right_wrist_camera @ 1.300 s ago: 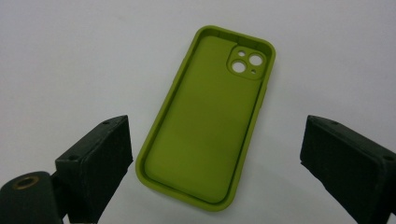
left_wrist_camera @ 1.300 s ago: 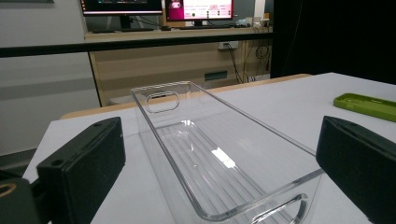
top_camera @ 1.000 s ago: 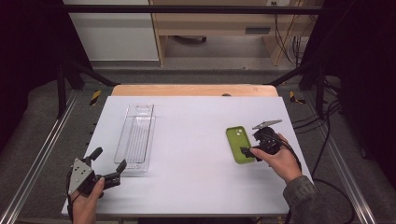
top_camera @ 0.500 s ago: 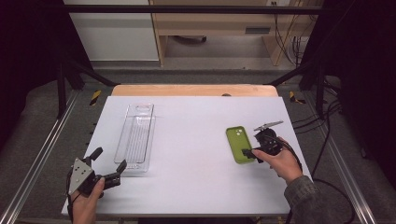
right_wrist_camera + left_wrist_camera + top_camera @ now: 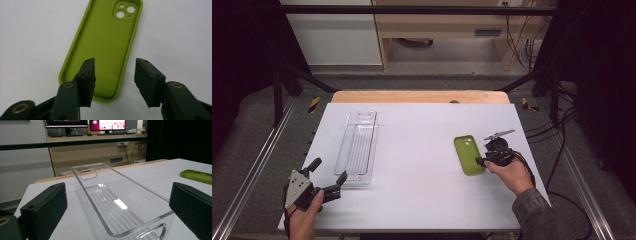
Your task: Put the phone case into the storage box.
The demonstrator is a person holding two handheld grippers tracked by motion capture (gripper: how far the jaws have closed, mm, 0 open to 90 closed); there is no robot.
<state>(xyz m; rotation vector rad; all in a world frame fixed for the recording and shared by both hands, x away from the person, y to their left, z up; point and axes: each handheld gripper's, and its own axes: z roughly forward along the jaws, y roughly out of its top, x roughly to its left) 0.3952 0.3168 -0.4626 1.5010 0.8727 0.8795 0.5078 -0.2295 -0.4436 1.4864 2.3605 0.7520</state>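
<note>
A green phone case (image 5: 468,154) lies open side up on the white table (image 5: 422,140), right of centre. My right gripper (image 5: 482,157) is open at its near right corner. In the right gripper view the case (image 5: 105,42) shows its camera cut-out at the far end, and the right gripper (image 5: 115,62) straddles the case's right wall, one jaw over the inside and one outside. A clear plastic bin (image 5: 358,147) stands empty at the left. My left gripper (image 5: 328,170) is open just before its near end, with the bin (image 5: 105,197) between the wide-apart jaws of the left gripper (image 5: 117,187).
A wooden strip (image 5: 419,96) runs along the table's far edge. Metal rails (image 5: 262,150) flank the table on both sides, and cables (image 5: 557,145) trail on the floor at the right. The green case (image 5: 197,175) lies far right in the left gripper view.
The right hand has shifted only slightly at the case's near corner. The left gripper and the bin have not moved.
</note>
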